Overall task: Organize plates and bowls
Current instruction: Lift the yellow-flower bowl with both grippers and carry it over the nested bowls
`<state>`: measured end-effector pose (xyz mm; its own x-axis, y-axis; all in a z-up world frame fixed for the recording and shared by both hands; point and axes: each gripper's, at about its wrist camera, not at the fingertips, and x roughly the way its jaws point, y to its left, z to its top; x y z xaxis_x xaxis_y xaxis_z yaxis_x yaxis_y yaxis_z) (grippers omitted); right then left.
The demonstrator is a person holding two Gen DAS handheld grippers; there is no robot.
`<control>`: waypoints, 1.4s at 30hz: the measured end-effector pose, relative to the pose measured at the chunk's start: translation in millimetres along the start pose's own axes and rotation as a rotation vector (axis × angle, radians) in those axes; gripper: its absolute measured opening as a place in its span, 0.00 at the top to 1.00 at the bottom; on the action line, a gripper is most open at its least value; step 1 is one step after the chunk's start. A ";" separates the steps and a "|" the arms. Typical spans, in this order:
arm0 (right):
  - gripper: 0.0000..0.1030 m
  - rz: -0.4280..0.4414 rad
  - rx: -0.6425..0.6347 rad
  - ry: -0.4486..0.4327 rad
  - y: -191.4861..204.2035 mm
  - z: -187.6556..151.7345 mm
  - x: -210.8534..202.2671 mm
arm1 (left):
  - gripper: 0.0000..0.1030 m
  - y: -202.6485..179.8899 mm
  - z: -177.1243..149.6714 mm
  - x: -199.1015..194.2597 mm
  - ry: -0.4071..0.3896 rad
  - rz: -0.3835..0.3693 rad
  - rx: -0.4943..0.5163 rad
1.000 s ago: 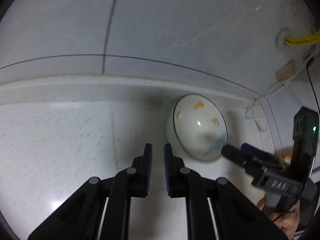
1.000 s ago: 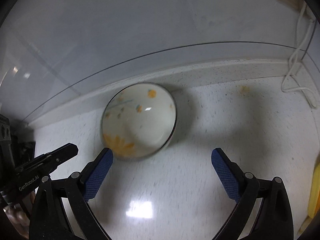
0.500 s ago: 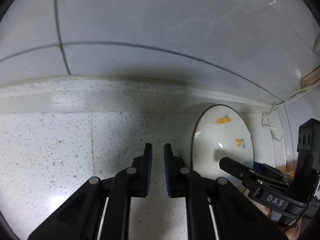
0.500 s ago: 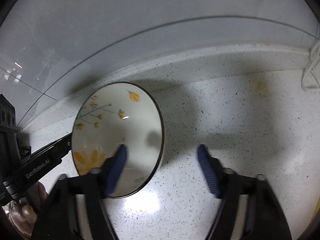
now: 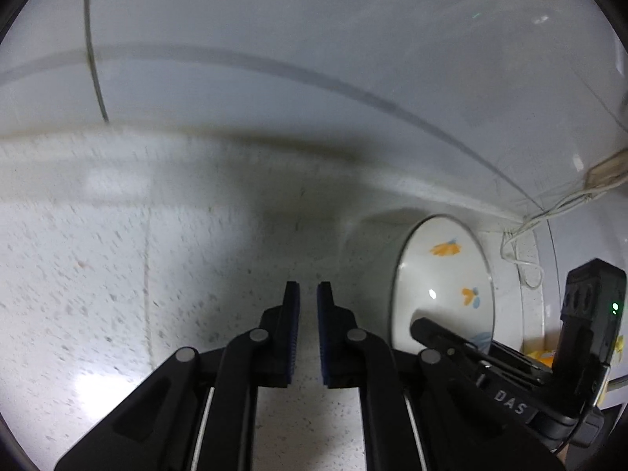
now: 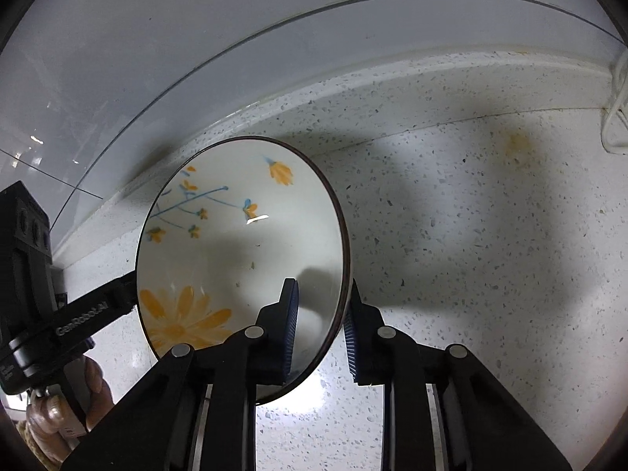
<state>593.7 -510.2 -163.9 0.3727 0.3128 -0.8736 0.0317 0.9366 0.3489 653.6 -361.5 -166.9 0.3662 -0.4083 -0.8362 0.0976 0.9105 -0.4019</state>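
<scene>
The bowl (image 6: 235,243) is white, with a dark thin rim, orange flowers and blue stems painted inside. It stands on the speckled counter (image 6: 471,255), close to the low ledge at the foot of the wall (image 6: 196,39). All places below are given from this bowl.

The right gripper (image 6: 320,325) is clamped on the near right part of the bowl's rim. One blue pad is inside the bowl, on the inner wall, and the other pad is outside, against the outer wall. The big orange flower is on the near left part of the inside, just left of the inner finger.

In the left wrist view the bowl (image 5: 441,286) appears far on the right, and it looks narrow because of the lens. The right gripper (image 5: 424,327) reaches into its near edge there.

The left gripper (image 5: 308,333) is to the left of the bowl, apart from it. Its two fingers are almost together, with only a thin gap between the pads, and they hold nothing. They point at the bare counter (image 5: 117,274) and the wall behind it. This view is a little blurred.

A white cable (image 5: 522,243) hangs behind the bowl on the right side, near the corner of the wall.

Left of the bowl, in the right wrist view, the body of the left gripper (image 6: 78,314) is seen, and the person's hand (image 6: 59,412) holds it from below.
</scene>
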 end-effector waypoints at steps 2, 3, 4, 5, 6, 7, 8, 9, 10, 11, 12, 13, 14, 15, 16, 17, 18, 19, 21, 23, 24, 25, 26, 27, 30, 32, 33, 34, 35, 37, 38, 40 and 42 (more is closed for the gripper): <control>0.81 0.000 0.001 -0.001 0.1 -3.2 -3.1 | 0.93 -4.1 0.5 -10.7 -0.031 -0.007 0.009; 0.81 0.001 0.002 -0.001 0.3 -3.3 -3.1 | 0.93 -5.6 0.5 -12.4 -0.033 0.000 0.019; 0.81 0.002 0.002 -0.002 1.0 -3.7 -3.2 | 0.93 -7.6 1.1 -11.6 -0.027 0.003 0.029; 0.81 0.001 0.001 -0.004 2.2 -4.0 -3.7 | 0.93 -7.3 1.1 -11.0 -0.021 0.010 0.031; 0.81 0.000 0.001 -0.005 2.9 -4.7 -3.6 | 0.93 -6.6 2.0 -8.3 -0.010 0.016 0.027; 0.81 0.000 0.000 -0.006 4.4 -5.8 -4.5 | 0.93 -5.1 2.3 -3.9 0.008 0.017 0.023; 0.81 0.002 0.001 -0.006 4.6 -4.7 -6.5 | 0.93 -3.6 2.1 -0.3 0.022 0.016 0.014; 0.81 0.003 0.002 -0.006 4.7 -4.9 -6.4 | 0.92 -1.6 1.8 3.9 0.036 0.016 -0.002; 0.81 0.004 0.001 -0.006 4.7 -4.8 -6.3 | 0.90 0.6 2.4 4.5 0.037 0.015 -0.009; 0.81 0.003 0.002 -0.006 1.3 -4.9 -4.4 | 0.90 3.8 2.1 4.1 0.038 0.006 -0.014; 0.81 0.004 0.002 -0.006 -0.1 -3.7 -5.6 | 0.90 5.6 2.3 0.0 0.025 0.000 -0.023; 0.81 0.007 0.002 -0.006 -1.6 -2.9 -6.7 | 0.90 9.4 3.5 -9.6 0.002 -0.007 -0.026; 0.81 0.009 0.002 -0.007 -2.9 -2.7 -7.7 | 0.89 10.1 3.9 -16.2 -0.017 -0.015 -0.021; 0.81 0.009 0.001 -0.008 -3.9 -2.5 -7.4 | 0.82 8.9 4.0 -24.5 -0.041 -0.023 -0.012; 0.81 0.009 0.001 -0.008 -5.0 -2.3 -8.2 | 0.76 8.0 4.0 -29.7 -0.055 -0.023 -0.005; 0.81 0.010 0.000 -0.008 -5.4 -2.5 -7.9 | 0.76 7.1 3.6 -34.8 -0.069 -0.019 0.001; 0.81 0.011 -0.001 -0.009 -5.7 -2.5 -8.0 | 0.76 6.1 3.9 -37.2 -0.075 -0.016 0.006; 0.81 0.012 -0.001 -0.009 -5.7 -2.5 -8.2 | 0.76 5.4 4.2 -38.6 -0.078 -0.010 0.016; 0.81 0.012 0.000 -0.009 -6.0 -2.5 -8.7 | 0.76 6.0 4.0 -37.8 -0.066 -0.004 0.030; 0.81 0.012 -0.002 -0.009 -6.3 -2.5 -9.7 | 0.75 3.9 5.5 -34.5 -0.055 -0.018 0.018; 0.81 0.012 -0.002 -0.010 -6.4 -2.5 -9.9 | 0.75 4.5 6.0 -38.9 -0.070 -0.031 0.008; 0.81 0.011 -0.002 -0.010 -6.2 -2.7 -10.1 | 0.73 5.5 6.1 -43.4 -0.087 -0.034 0.008; 0.81 0.010 -0.003 -0.011 -6.0 -3.0 -10.4 | 0.71 4.6 7.9 -48.8 -0.102 -0.041 0.011; 0.81 0.010 -0.004 -0.011 -6.3 -3.1 -10.6 | 0.69 2.9 8.9 -52.5 -0.110 -0.054 0.013; 0.81 0.010 -0.007 -0.011 -5.2 -3.8 -10.9 | 0.68 -5.4 8.9 -45.7 -0.056 -0.069 0.043; 0.81 0.009 -0.005 -0.008 -4.6 -3.6 -11.1 | 0.68 -8.5 7.2 -34.4 -0.011 -0.064 0.052; 0.81 0.007 -0.008 -0.005 -4.2 -3.3 -11.1 | 0.68 -9.0 6.8 -27.5 0.008 -0.058 0.056; 0.81 0.005 -0.010 -0.001 -3.6 -3.3 -11.1 | 0.68 -7.8 6.6 -21.3 0.024 -0.055 0.048; 0.81 0.003 -0.010 0.000 -3.0 -3.9 -10.7 | 0.68 -7.7 5.7 -15.8 0.035 -0.056 0.033; 0.81 0.001 -0.015 0.006 -1.9 -3.4 -10.3 | 0.70 -5.9 5.2 -5.8 0.057 -0.066 0.011; 0.81 0.001 -0.018 0.009 -1.7 -2.6 -9.6 | 0.70 -4.2 5.0 -1.1 0.071 -0.069 -0.003; 0.81 -0.006 -0.025 0.019 -0.5 0.6 -8.8 | 0.69 -0.6 4.7 4.1 0.082 -0.067 -0.018; 0.81 -0.041 -0.052 0.020 3.6 3.9 -9.3 | 0.72 0.3 4.5 5.5 0.075 -0.064 -0.014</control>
<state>593.9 -510.4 -153.1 0.3534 0.2764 -0.8937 -0.0020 0.9556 0.2947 659.8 -363.2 -170.0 0.2889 -0.4700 -0.8340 0.1050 0.8815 -0.4604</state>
